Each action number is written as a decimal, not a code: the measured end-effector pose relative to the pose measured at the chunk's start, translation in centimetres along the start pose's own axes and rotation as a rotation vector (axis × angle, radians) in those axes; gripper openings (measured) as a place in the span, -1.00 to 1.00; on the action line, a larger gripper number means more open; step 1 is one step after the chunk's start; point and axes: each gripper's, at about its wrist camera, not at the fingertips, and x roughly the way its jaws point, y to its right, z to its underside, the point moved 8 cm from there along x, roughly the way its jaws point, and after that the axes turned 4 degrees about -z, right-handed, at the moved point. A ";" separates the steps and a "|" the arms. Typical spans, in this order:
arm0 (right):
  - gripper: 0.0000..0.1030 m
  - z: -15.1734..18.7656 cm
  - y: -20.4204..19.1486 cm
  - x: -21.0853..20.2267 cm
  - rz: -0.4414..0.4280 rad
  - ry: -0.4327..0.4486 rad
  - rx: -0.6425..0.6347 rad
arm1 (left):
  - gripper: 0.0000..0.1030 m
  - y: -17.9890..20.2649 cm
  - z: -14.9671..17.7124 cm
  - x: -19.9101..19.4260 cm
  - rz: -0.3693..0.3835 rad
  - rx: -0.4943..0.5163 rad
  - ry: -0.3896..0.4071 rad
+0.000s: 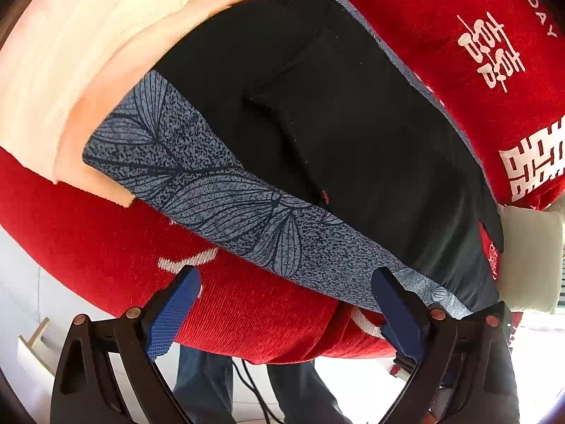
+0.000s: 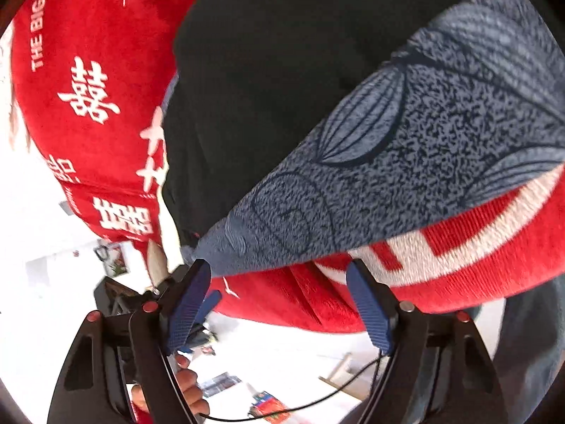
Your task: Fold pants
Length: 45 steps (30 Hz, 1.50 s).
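The pants (image 1: 317, 130) are black with a blue-grey leaf-print side band (image 1: 219, 194). They lie flat on a red cover with white characters (image 1: 441, 10). My left gripper (image 1: 286, 282) is open and empty, its blue pads just short of the band's near edge, over the red cover's front edge. In the right wrist view the same pants (image 2: 282, 81) fill the top, with the leaf-print band (image 2: 423, 162) ending in a corner (image 2: 212, 243) by my right gripper (image 2: 279, 272), which is open and empty, its left pad (image 2: 190, 300) near that corner.
A folded peach-cream cloth (image 1: 81, 70) lies beside the pants at the far left. A white cushion (image 1: 529, 254) sits at the right edge. Below the cover's front edge are a white floor (image 2: 310, 360), a black cable (image 2: 317, 399), scattered small items and the person's jeans (image 1: 204, 381).
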 end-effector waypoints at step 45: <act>-0.93 -3.9 0.3 -8.9 -0.251 0.274 0.244 | -0.55 0.9 -6.8 -0.1 0.156 -0.003 -0.021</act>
